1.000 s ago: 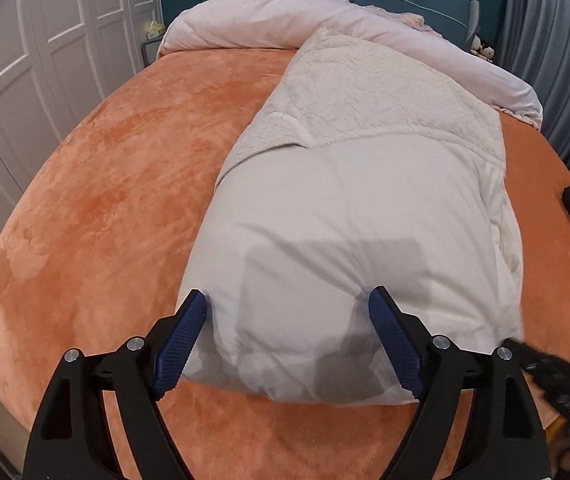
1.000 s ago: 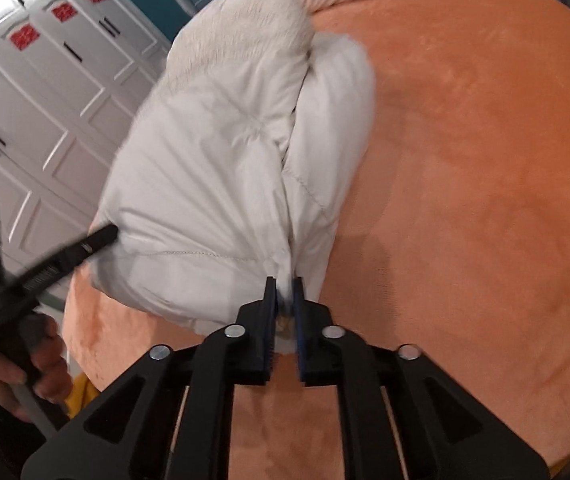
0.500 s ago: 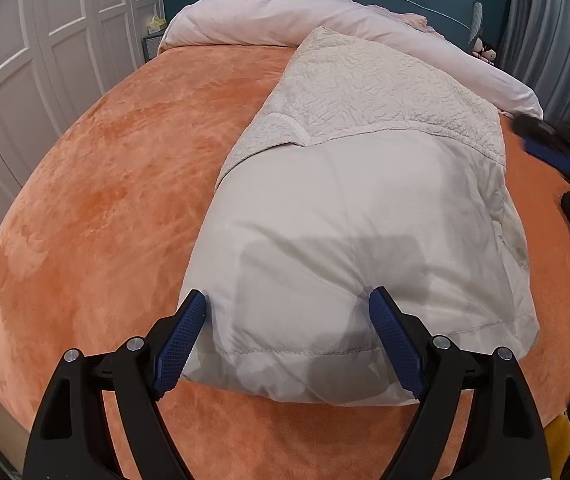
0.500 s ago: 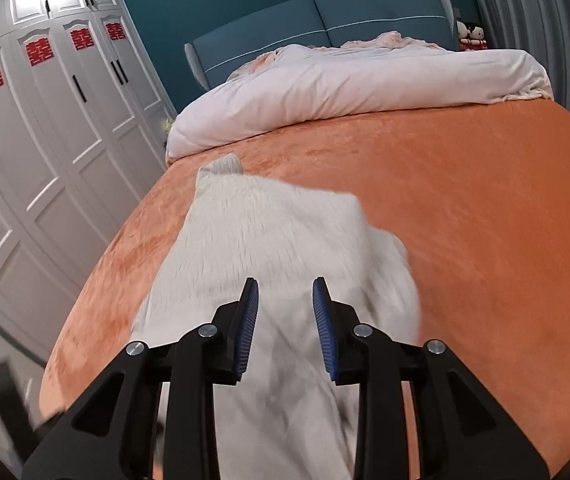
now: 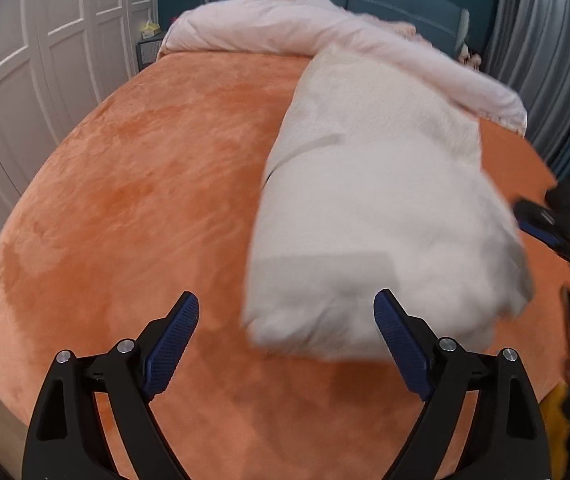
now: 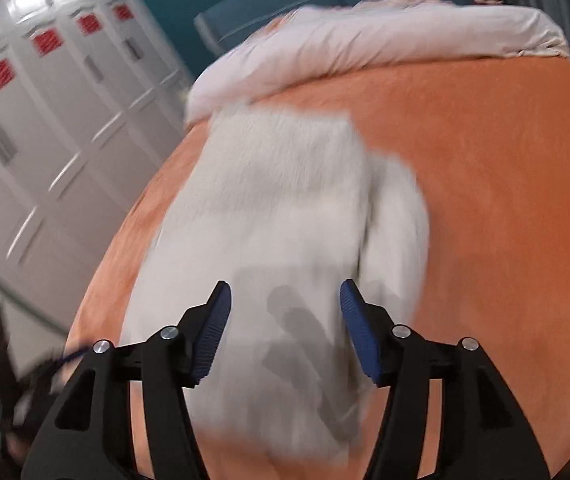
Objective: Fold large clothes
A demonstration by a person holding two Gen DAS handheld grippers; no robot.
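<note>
Left claw point(image 5: 286, 340): spread wide, nothing pinched; the near left corner of the white garment is seen just beyond and between its blue pads.
Right claw point(image 6: 285, 322): jaws just opened, spread, held above the garment with nothing gripped.
White garment point(image 5: 385, 216): laid folded and lengthwise on the orange bed cover point(image 5: 133, 200), blurred.
Pink duvet point(image 5: 285, 24): bunched at the headboard end, touched by the garment's far end.
Wardrobe doors point(image 6: 45, 128): seen beside the bed.

I see bare orange bedspread point(image 5: 133, 208) left of the folded white coat point(image 5: 373, 216); a rolled pink duvet point(image 5: 285, 28) blocks the far end, wardrobe doors point(image 6: 57, 128) further left.
</note>
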